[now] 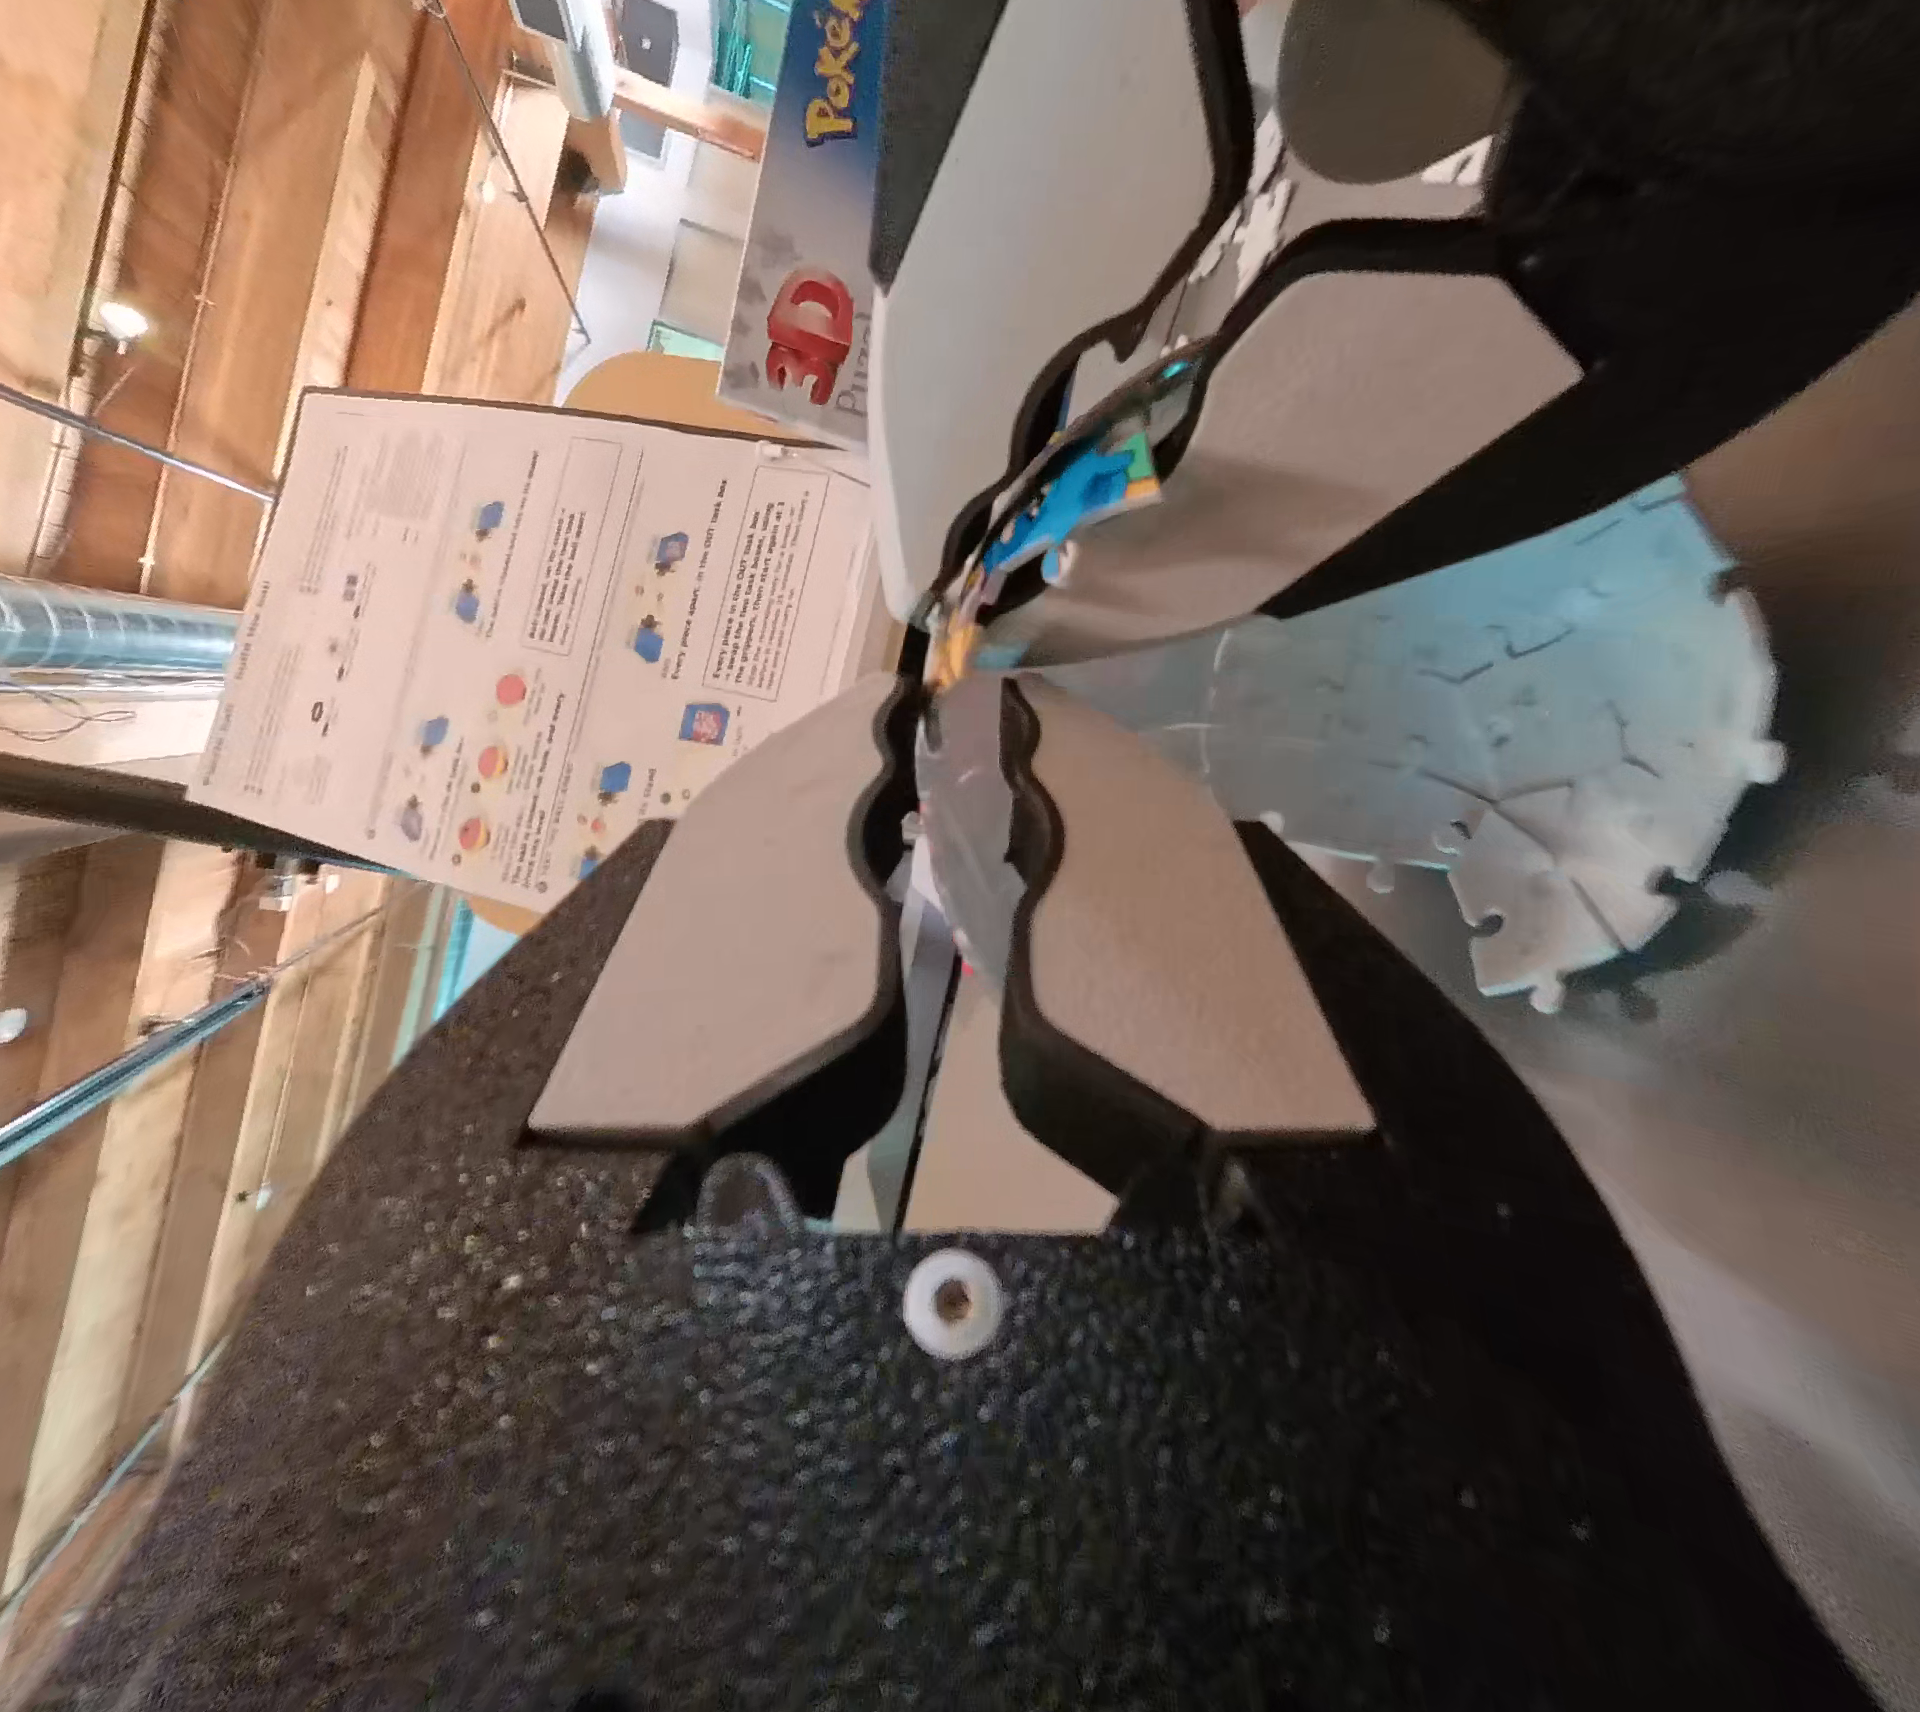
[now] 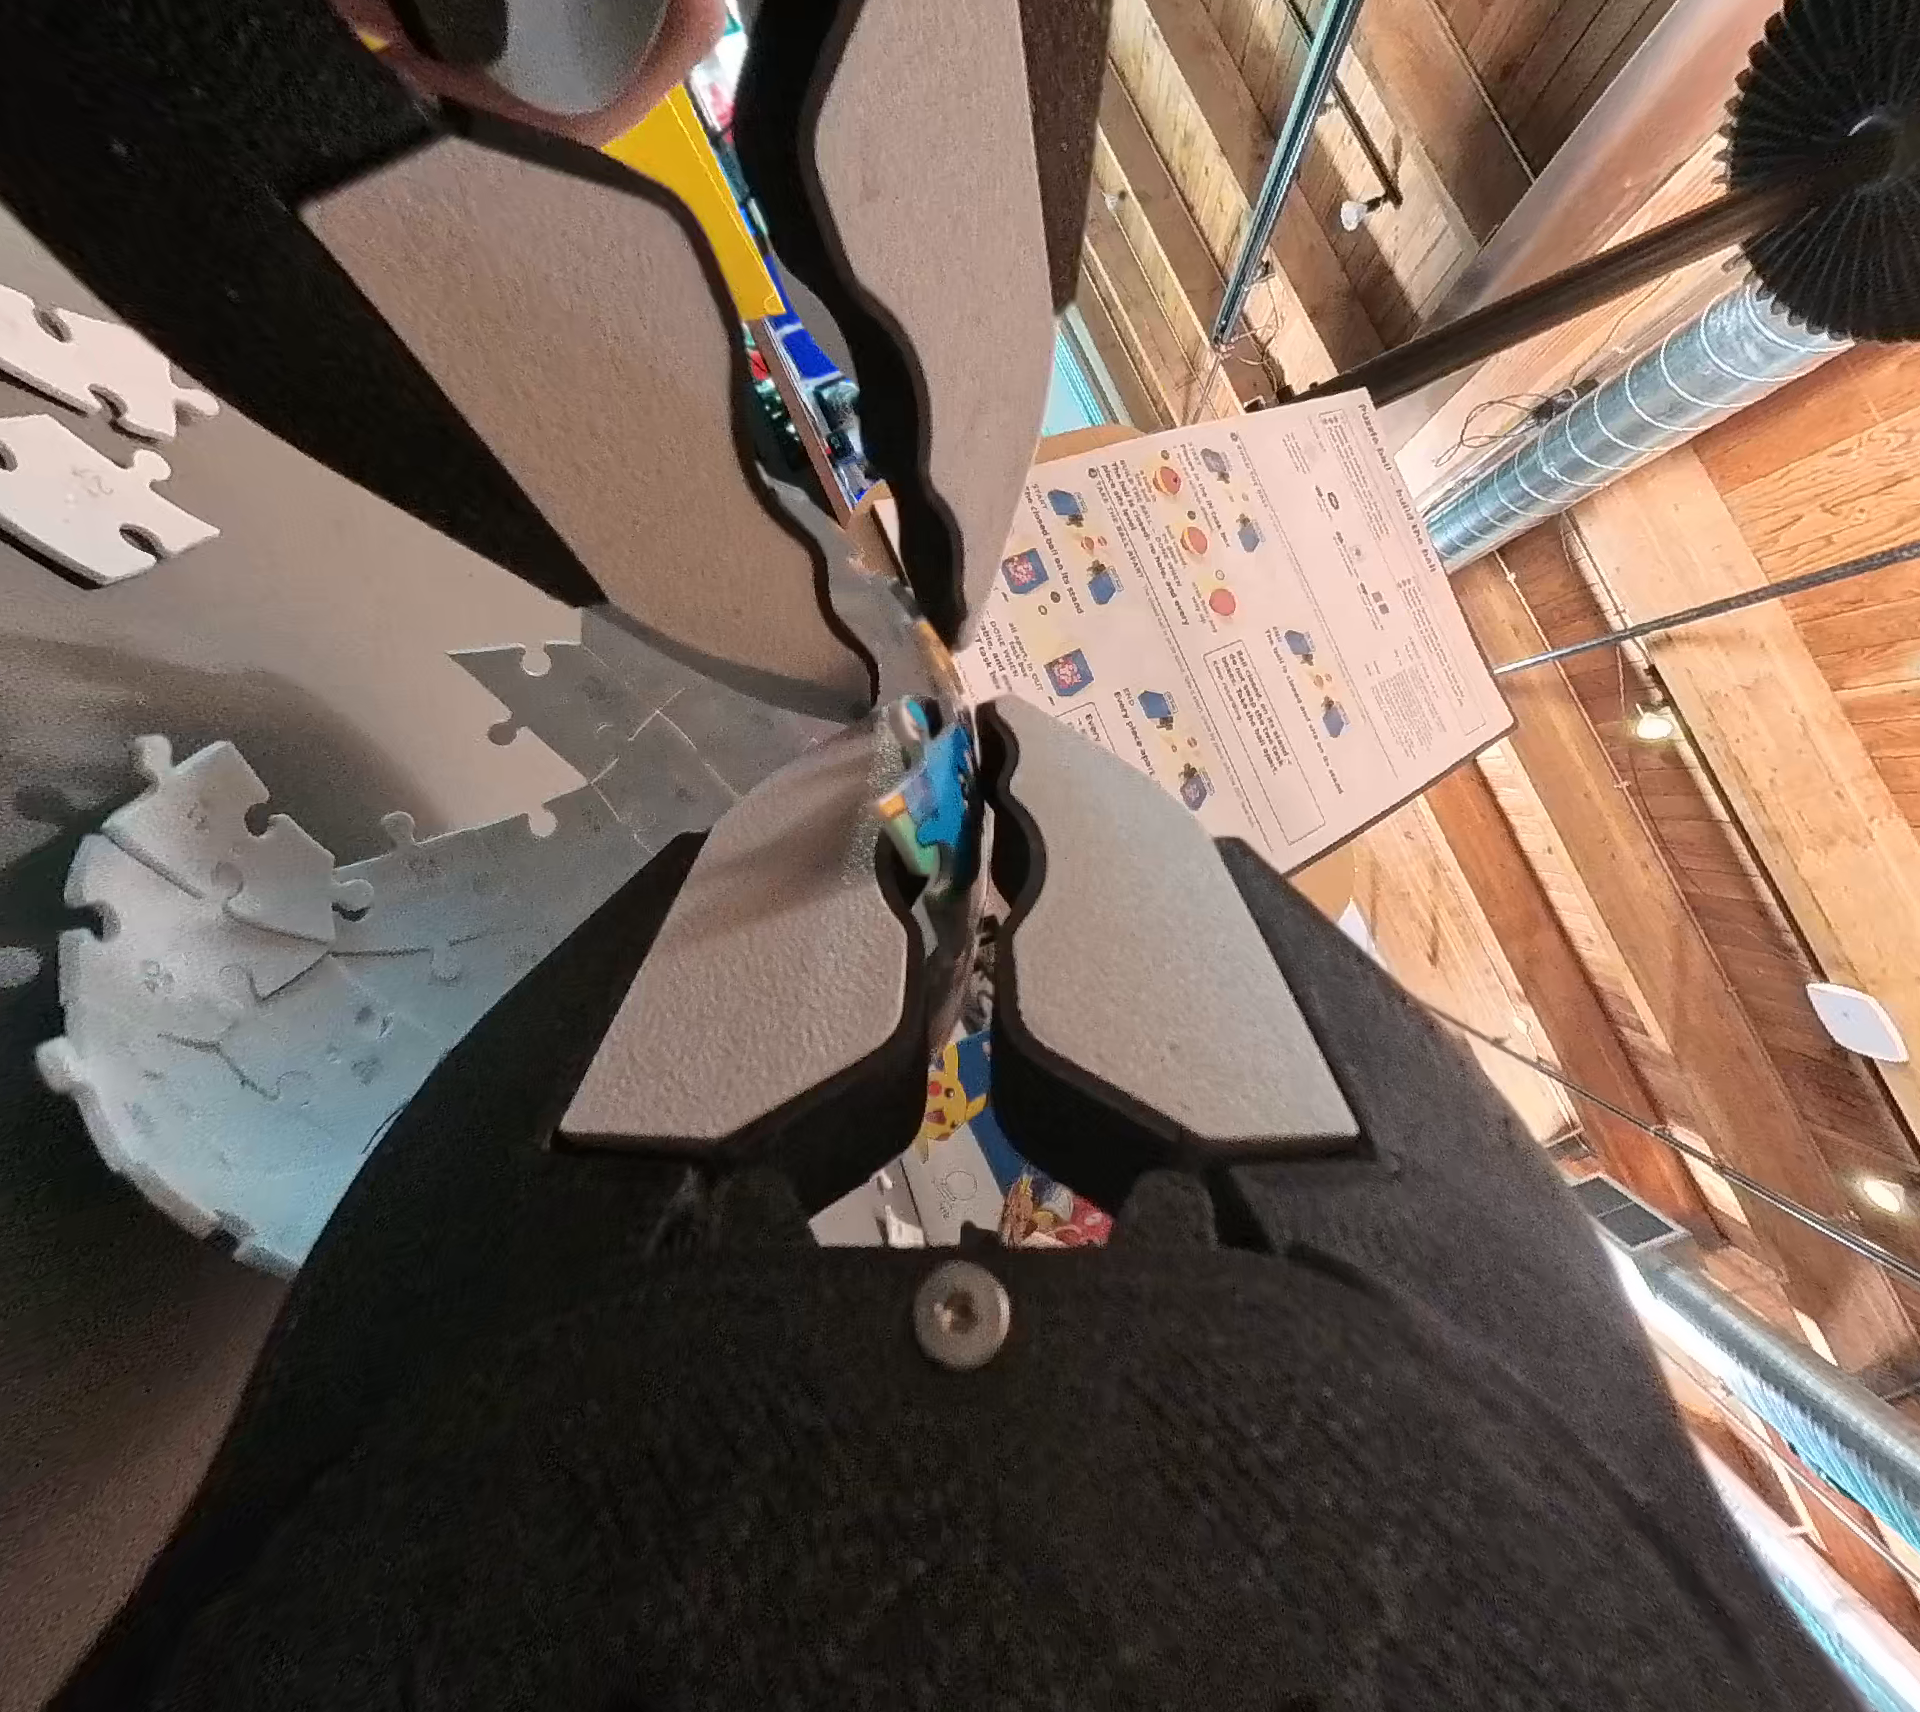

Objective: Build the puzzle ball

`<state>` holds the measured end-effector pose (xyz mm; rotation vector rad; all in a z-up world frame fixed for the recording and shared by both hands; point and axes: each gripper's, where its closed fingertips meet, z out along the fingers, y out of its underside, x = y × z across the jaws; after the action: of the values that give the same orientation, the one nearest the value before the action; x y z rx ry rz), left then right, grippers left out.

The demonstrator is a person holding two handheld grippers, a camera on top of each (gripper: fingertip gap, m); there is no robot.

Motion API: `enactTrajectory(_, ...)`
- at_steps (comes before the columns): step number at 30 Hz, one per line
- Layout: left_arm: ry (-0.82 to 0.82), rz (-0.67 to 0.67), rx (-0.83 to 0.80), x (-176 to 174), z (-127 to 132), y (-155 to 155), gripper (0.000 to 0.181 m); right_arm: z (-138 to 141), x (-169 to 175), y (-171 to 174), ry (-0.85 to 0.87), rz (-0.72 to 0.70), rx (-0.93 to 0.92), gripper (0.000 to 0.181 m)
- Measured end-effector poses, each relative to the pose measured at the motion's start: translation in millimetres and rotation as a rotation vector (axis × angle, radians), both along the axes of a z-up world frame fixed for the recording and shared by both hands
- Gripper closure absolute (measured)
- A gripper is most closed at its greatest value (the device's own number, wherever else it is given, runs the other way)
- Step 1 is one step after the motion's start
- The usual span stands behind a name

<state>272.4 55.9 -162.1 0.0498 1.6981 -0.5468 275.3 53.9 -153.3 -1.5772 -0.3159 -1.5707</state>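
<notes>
My left gripper (image 1: 961,696) is shut on the edge of a grey curved puzzle piece (image 1: 966,821). My right gripper (image 2: 971,717) is shut on a colourful blue and green puzzle piece (image 2: 935,815). The two grippers meet tip to tip. In the left wrist view the right gripper (image 1: 966,623) comes in from the upper right with the colourful piece (image 1: 1096,488). In the right wrist view the left gripper (image 2: 914,623) comes in from above. The partly built ball shell (image 1: 1455,727), grey inside, fans out from the tips; it also shows in the right wrist view (image 2: 208,987). Which held piece is joined to it I cannot tell.
Loose white puzzle pieces (image 2: 94,457) lie on the grey table (image 2: 312,602). An instruction sheet (image 1: 520,623) stands behind the grippers, also in the right wrist view (image 2: 1247,623). The puzzle box (image 1: 821,156) stands beside it. Wooden ceiling and metal ducts fill the background. Both grippers' tips are close together, under 4 cm apart.
</notes>
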Motion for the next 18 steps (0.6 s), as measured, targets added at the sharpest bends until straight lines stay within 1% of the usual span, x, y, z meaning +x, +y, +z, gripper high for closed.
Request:
enactTrajectory(4,-0.031,0.008,0.055,4.3,1.5,1.0,0.170,0.4,-0.5,0.8,-0.008,0.002,-0.005,0.175)
enactTrajectory(8,-0.034,-0.007,0.079,7.1,1.4,-1.5,0.168,0.9,2.3,-1.9,0.008,-0.004,0.013,0.172)
enactTrajectory(10,-0.035,-0.014,0.082,8.1,1.6,-2.5,0.174,1.8,3.7,-3.6,0.014,-0.012,0.025,0.170)
enactTrajectory(11,-0.053,-0.012,0.084,8.5,3.5,-2.0,0.180,1.7,3.8,-3.8,0.017,-0.010,0.027,0.168)
enactTrajectory(15,-0.053,-0.005,0.085,8.5,4.3,-1.0,0.180,1.5,3.5,-4.2,0.027,-0.009,0.037,0.163)
enactTrajectory(18,-0.058,0.016,0.094,8.7,4.7,1.2,0.180,1.0,4.3,-6.0,0.048,-0.006,0.056,0.154)
